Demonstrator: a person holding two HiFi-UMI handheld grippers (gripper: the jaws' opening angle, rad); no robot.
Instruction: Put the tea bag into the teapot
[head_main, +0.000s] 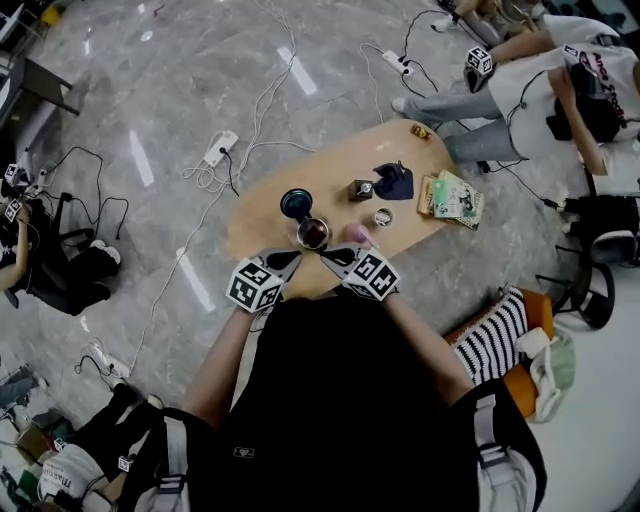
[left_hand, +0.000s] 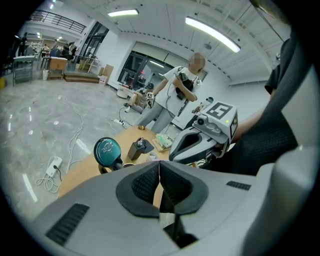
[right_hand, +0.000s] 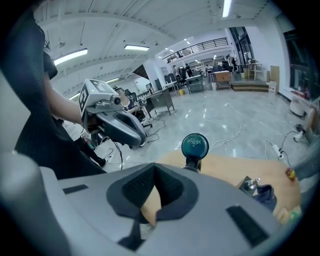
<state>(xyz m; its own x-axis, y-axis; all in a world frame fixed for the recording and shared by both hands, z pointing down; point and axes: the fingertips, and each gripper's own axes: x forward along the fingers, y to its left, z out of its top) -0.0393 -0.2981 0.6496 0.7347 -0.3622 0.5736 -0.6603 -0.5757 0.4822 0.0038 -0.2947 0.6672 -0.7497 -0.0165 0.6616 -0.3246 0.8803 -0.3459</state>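
Note:
A glass teapot (head_main: 313, 233) stands near the front of the wooden table (head_main: 260, 225), its teal lid (head_main: 296, 203) flipped up behind the opening. The lid also shows in the left gripper view (left_hand: 107, 149) and in the right gripper view (right_hand: 195, 145). Green tea bag packets (head_main: 452, 196) lie at the table's right end. My left gripper (head_main: 292, 258) and right gripper (head_main: 330, 254) hover side by side just in front of the teapot. Both are shut, left (left_hand: 159, 167) and right (right_hand: 155, 170), and I see nothing between the pads.
On the table are a small black box (head_main: 361, 189), a dark blue cloth (head_main: 394, 181), a small round tin (head_main: 383, 216) and a pink object (head_main: 357, 234). Cables and a power strip (head_main: 220, 148) lie on the floor. A person (head_main: 520, 90) sits at the far right.

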